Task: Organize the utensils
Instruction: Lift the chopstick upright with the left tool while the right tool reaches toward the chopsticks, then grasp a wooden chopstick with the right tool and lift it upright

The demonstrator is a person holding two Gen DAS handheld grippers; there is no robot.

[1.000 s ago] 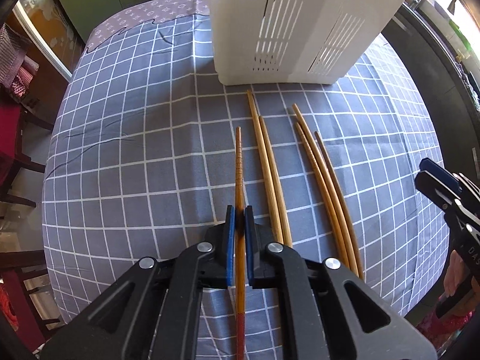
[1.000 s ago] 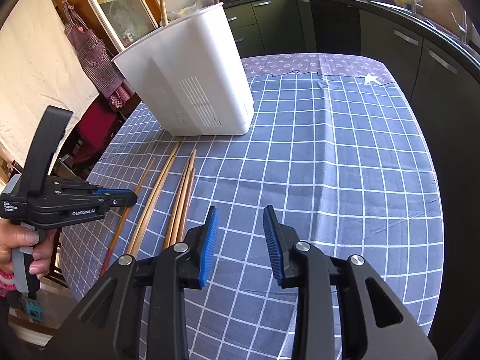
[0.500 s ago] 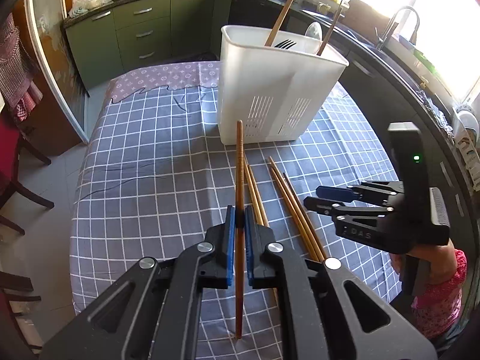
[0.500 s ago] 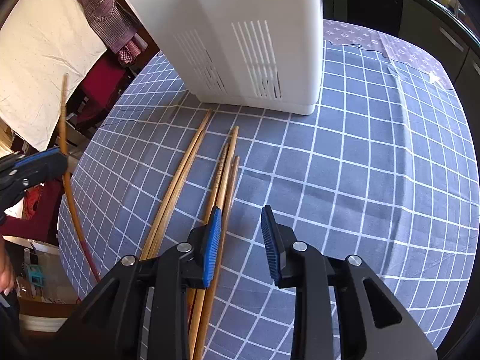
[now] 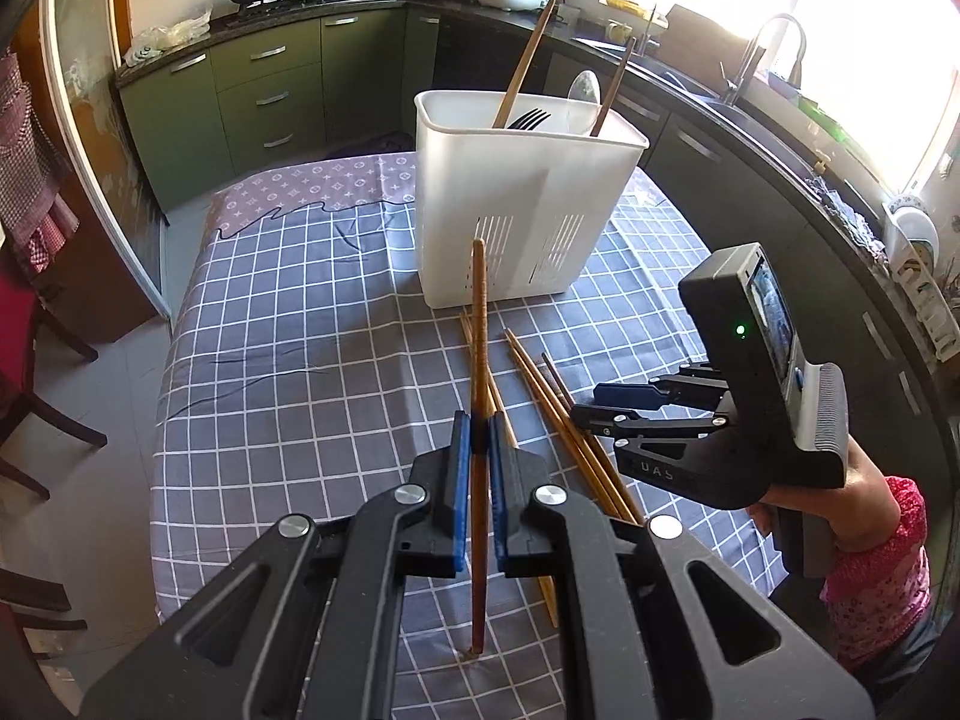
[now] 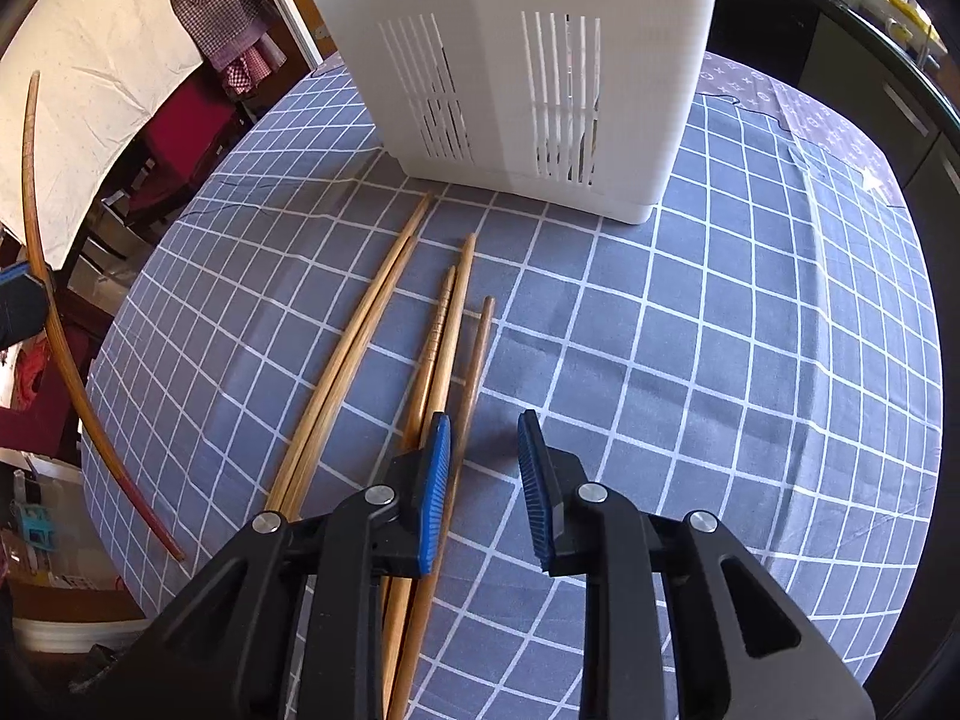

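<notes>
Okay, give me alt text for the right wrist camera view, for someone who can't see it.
The open right gripper hovers low over five wooden chopsticks lying on a blue checked tablecloth, its fingers apart above the rightmost ones. A white slotted utensil holder stands just beyond. At far left, the left gripper holds up a red-tipped chopstick.

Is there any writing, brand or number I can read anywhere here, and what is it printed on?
"UAS": pale letters on the black body of the right gripper, seen from the left wrist view; the word may be cut off.
The small screen on that gripper's back shows a picture, too small to read.
Nothing is written on the white utensil basket, the chopsticks or the checked tablecloth.
</notes>
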